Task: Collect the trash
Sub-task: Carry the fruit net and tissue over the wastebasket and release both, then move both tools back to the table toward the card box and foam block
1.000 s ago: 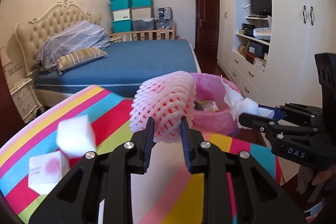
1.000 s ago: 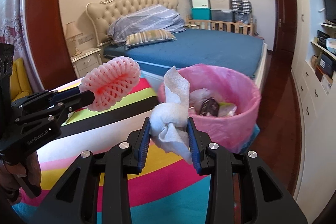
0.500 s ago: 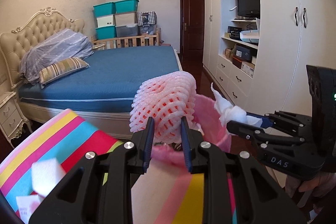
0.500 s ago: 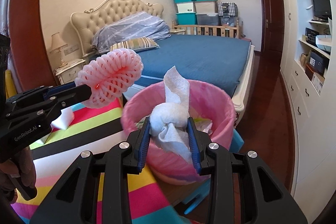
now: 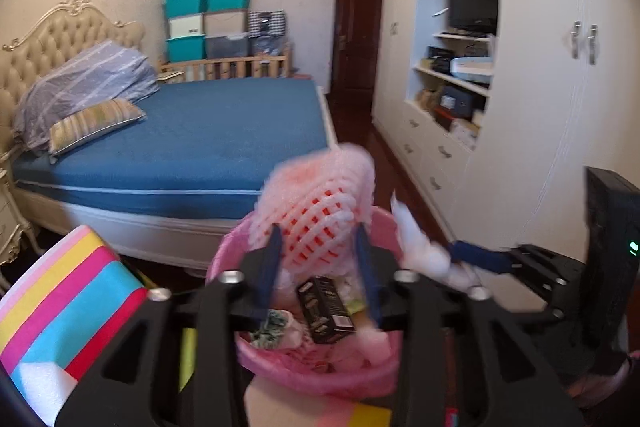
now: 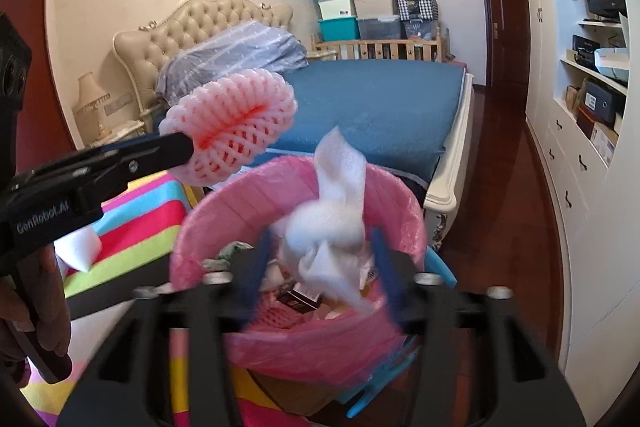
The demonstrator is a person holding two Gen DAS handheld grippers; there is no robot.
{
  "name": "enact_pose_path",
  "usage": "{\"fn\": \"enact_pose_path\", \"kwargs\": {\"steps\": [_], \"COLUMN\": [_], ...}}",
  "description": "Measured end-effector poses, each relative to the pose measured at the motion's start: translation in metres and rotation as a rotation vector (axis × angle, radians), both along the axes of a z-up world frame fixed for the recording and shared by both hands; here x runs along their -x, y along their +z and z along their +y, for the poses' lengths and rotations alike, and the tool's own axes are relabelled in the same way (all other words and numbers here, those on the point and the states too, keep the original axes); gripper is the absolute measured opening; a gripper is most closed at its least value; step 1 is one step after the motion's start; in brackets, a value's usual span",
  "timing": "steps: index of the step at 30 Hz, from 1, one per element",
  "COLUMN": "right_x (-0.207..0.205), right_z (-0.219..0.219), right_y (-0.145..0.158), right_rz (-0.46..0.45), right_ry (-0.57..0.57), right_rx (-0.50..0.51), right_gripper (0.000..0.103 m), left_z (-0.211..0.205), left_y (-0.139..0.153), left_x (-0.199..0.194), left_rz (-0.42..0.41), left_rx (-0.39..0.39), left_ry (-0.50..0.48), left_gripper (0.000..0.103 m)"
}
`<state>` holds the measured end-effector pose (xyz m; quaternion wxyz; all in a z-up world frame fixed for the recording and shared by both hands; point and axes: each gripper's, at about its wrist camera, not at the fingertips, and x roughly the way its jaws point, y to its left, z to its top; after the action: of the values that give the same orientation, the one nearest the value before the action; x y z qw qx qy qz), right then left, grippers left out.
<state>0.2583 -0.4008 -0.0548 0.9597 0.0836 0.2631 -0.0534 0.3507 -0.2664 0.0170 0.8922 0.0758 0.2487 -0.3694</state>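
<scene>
A pink-lined trash bin (image 5: 320, 379) (image 6: 400, 195) holds several bits of rubbish. My left gripper (image 5: 318, 267) is over it, its jaws spread wide, with the pink foam fruit net (image 5: 320, 203) (image 6: 232, 123) loose between them. My right gripper (image 6: 320, 267) is also over the bin, its jaws spread, with the white crumpled foam wrap (image 6: 332, 223) (image 5: 424, 251) between them and blurred.
A striped cloth-covered table (image 5: 60, 307) (image 6: 132, 227) lies to the left with white foam blocks (image 5: 40, 387) (image 6: 80, 251) on it. A blue bed (image 5: 200, 139) stands behind the bin. White cabinets (image 5: 540, 107) line the right wall.
Both grippers moved from beside the table to over the bin. Both sets of jaws have spread apart, loosening the foam net and the foam wrap.
</scene>
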Motion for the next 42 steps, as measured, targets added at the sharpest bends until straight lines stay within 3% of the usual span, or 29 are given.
{"fn": "enact_pose_path", "kwargs": {"steps": [8,10,12,16,25,34,42], "right_x": [0.025,0.035,0.044,0.055,0.064,0.069,0.065], "right_z": [0.001,0.005,0.008,0.019,0.048,0.088,0.127], "right_y": [-0.007,-0.007,-0.006,-0.004,-0.001,-0.012,-0.022], "right_rz": [0.005,0.002,0.003,0.009,0.034,0.089,0.132], "right_ry": [-0.005,-0.008,-0.006,-0.002,0.018,0.086,0.169], "right_rx": [-0.002,-0.012,-0.028,-0.023,-0.023,-0.021,-0.002], "right_gripper": [0.07,0.07,0.07,0.07,0.07,0.072,0.072], "left_z": [0.036,0.054,0.069,0.104,0.162,0.203,0.239], "left_y": [-0.016,-0.018,-0.02,-0.023,-0.021,-0.047,-0.053], "left_x": [-0.007,-0.001,0.008,0.031,0.089,0.131,0.152], "left_rz": [0.026,0.029,0.031,0.039,-0.039,0.021,0.01], "left_rx": [-0.022,-0.017,-0.007,0.001,-0.036,-0.067,-0.093], "left_ry": [0.127,0.168,0.192,0.238,0.288,0.31,0.361], "left_gripper": [0.077,0.09,0.093,0.094,0.098,0.098,0.098]}}
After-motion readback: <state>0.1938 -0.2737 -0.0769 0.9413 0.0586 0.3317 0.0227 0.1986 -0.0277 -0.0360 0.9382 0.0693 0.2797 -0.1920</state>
